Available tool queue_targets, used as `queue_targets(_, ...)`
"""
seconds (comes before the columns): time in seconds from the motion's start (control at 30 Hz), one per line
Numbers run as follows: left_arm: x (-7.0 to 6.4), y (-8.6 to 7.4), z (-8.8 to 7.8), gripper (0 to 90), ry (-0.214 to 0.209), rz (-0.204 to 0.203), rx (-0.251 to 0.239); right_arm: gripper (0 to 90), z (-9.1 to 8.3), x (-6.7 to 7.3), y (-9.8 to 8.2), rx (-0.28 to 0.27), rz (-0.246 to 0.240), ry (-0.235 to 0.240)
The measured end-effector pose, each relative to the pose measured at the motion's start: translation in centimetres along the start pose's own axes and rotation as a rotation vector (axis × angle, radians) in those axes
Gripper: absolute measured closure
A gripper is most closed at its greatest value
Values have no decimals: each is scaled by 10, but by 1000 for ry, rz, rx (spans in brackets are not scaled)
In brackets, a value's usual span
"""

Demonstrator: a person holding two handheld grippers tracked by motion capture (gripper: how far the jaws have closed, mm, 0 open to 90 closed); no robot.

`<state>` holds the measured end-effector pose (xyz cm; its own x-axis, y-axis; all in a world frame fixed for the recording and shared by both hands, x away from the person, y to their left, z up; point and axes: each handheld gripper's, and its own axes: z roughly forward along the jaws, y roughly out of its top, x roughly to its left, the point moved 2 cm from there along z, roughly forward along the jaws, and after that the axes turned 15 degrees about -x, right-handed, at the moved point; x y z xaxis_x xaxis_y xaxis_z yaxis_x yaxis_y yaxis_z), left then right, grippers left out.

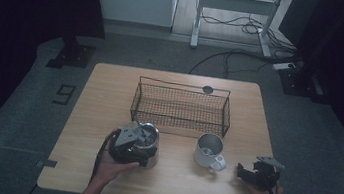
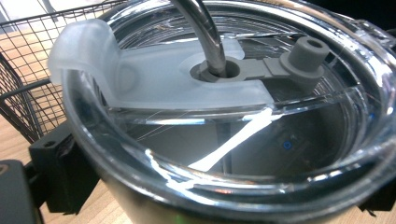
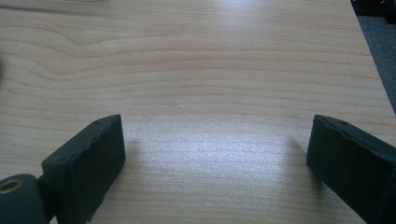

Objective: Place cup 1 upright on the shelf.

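A steel tumbler (image 1: 150,142) with a clear lid (image 2: 299,126) and a bent metal straw (image 2: 205,32) stands on the wooden table (image 1: 103,103), left of centre. My left gripper (image 1: 144,149) is shut on the tumbler, with a black jaw pressed to each side of it just under the lid rim. A white mug (image 1: 209,150), handle turned to the front right, stands in the middle. My right gripper (image 1: 244,173) rests low near the table's right front corner, open, with bare wood between its jaws (image 3: 215,158).
A black wire basket (image 1: 184,86) stands behind the tumbler and mug, and its mesh (image 2: 28,70) is close to the tumbler's far left side. The table's right edge (image 3: 373,70) runs near my right gripper. Cables and stand legs lie on the floor beyond.
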<state>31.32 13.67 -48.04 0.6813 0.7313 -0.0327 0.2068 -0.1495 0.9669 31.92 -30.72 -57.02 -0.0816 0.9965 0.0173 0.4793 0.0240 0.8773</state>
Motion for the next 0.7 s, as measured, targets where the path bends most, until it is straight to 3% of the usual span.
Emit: queue_targets(0.7, 1, 17, -10, 42, -6, 1, -43, 42, 0, 0, 0, 0, 0, 0)
